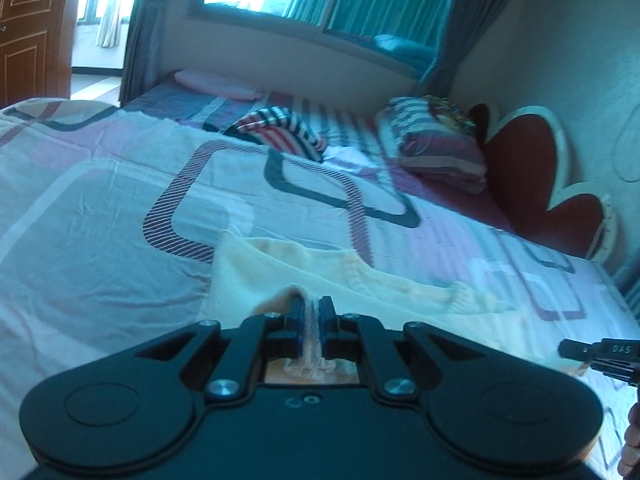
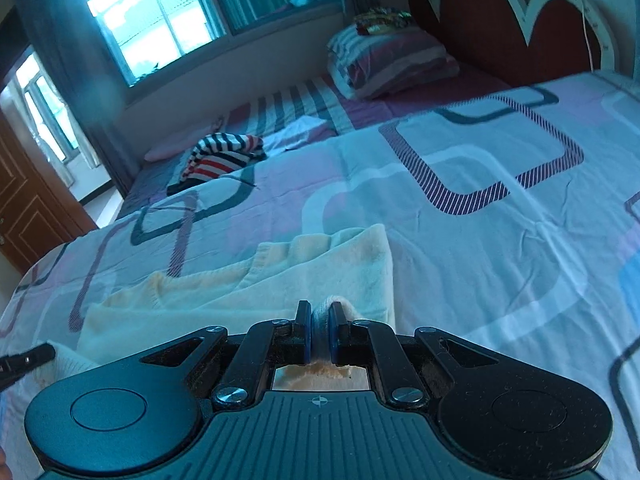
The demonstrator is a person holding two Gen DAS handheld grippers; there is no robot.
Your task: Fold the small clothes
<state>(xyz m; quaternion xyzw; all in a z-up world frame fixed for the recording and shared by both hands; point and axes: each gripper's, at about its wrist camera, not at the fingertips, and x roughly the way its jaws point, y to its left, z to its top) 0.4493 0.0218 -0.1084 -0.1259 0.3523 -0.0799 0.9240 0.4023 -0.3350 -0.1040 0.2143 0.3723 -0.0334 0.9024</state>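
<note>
A small cream knitted garment (image 1: 320, 276) lies spread on the patterned bedsheet (image 1: 100, 208), its far edge with an orange-tinged neckline. My left gripper (image 1: 311, 308) is shut on a bunched edge of it at the near side. In the right wrist view the same cream garment (image 2: 320, 264) stretches off to the left, and my right gripper (image 2: 320, 312) is shut on a pinched fold of its near edge. The tip of the right gripper (image 1: 592, 354) shows at the right edge of the left wrist view. The left one's tip (image 2: 28, 356) shows at the left edge of the right wrist view.
A striped red, white and dark garment (image 1: 280, 132) lies heaped at the far side of the bed. A folded striped blanket (image 1: 436, 144) rests by the red heart-shaped headboard (image 1: 532, 176). A pink pillow (image 1: 216, 84), a window and a wooden door (image 1: 32, 28) lie beyond.
</note>
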